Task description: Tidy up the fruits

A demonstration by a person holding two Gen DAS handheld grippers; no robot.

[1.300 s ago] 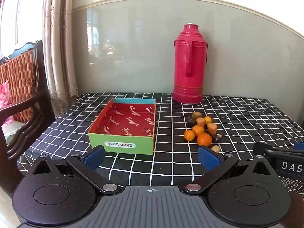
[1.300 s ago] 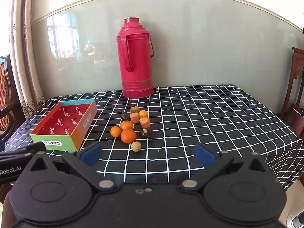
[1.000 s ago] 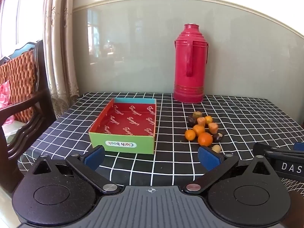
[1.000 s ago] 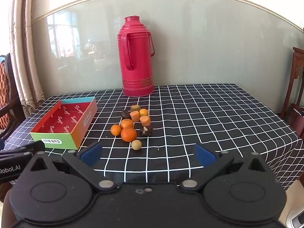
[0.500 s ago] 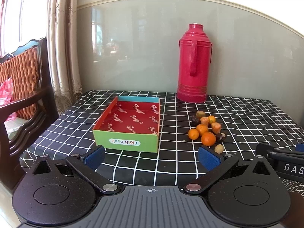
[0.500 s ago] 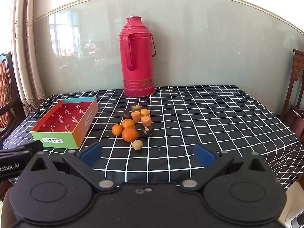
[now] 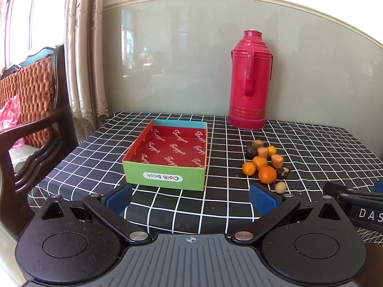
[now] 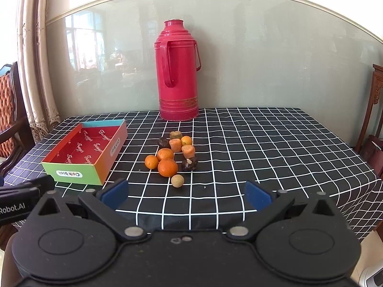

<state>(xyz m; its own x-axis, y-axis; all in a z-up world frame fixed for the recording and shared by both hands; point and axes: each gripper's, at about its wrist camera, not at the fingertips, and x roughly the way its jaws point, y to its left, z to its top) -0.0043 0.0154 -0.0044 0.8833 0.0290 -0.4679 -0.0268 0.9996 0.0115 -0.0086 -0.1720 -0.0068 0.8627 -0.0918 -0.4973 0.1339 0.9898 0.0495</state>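
Note:
A cluster of small fruits [image 8: 172,155] lies on the black checked tablecloth: several oranges, dark brown fruits, cut orange pieces and a small tan round fruit [image 8: 177,181] nearest me. The cluster also shows in the left wrist view [image 7: 265,162]. An empty cardboard box [image 7: 167,157] with a red inside and a green front stands left of the fruits; it also shows in the right wrist view [image 8: 88,153]. My left gripper [image 7: 191,198] is open and empty near the table's front edge. My right gripper [image 8: 186,195] is open and empty, just short of the fruits.
A tall red thermos [image 8: 178,71] stands at the back against the glass wall panel. A wooden chair [image 7: 36,110] stands left of the table, another [image 8: 375,110] at the right. Each gripper's side shows in the other's view.
Both grippers have drifted slightly; the box and fruits shifted a little right in both views. Both stay open and empty. Nothing on the table has moved.

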